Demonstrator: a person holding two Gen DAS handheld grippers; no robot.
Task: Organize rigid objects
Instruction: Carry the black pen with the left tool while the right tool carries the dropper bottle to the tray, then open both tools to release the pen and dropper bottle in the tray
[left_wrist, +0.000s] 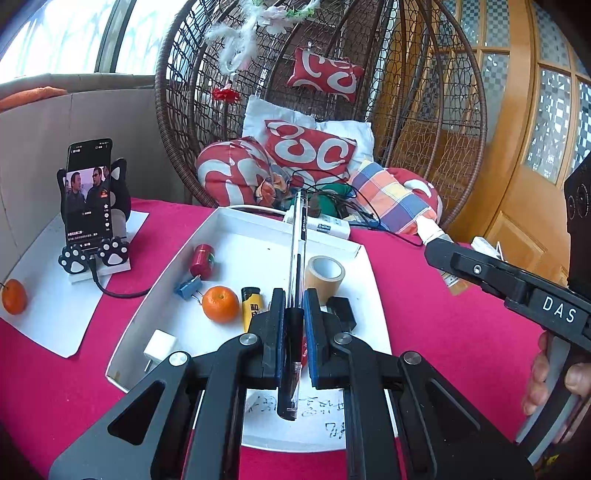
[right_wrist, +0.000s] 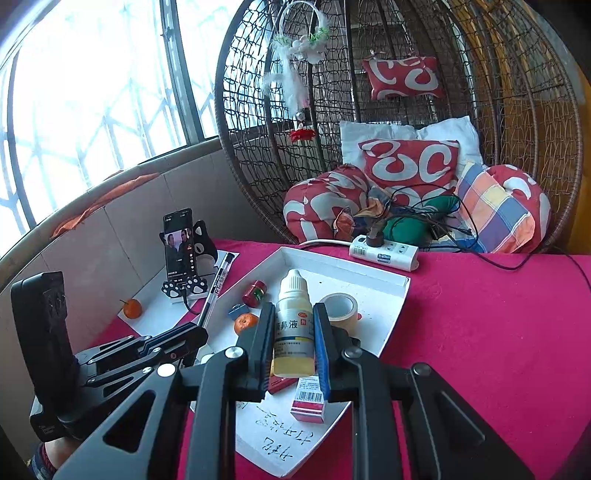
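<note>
Over the magenta cloth-covered table (right_wrist: 480, 314), both grippers hang above the wide, shallow white cardboard tray (left_wrist: 236, 236), which sits at the table's middle and already holds a loose scatter of small items. Largest among these is the tan roll of packing tape (left_wrist: 325, 277), standing on end near the tray's far right; then a round orange mandarin (left_wrist: 221, 303), a small red cylindrical can (left_wrist: 202, 260), a yellow plastic lighter (left_wrist: 252, 306) just beside the mandarin, a white square charger plug (left_wrist: 159, 347) and a blue metal binder clip (left_wrist: 187, 288).

The left gripper (left_wrist: 294, 302) is clenched on a slim clear-barrelled pen (left_wrist: 297, 251) with a black grip section, held lengthwise so its far end juts forward over the tray's back rim. The right gripper (right_wrist: 294, 325) grasps a small translucent dropper bottle (right_wrist: 293, 325) of yellowish liquid with a white ribbed cap, upright between the blue pads.

By my judgement this is the carrying step: 2 items are held above the tray, neither set down yet. Next comes lowering each into a bare patch of tray. The pen's length wants a clear lane past the tape, and the bottle should land upright, clear of the small red-and-white carton (right_wrist: 308, 402) beneath it, before the pads let go.
</note>
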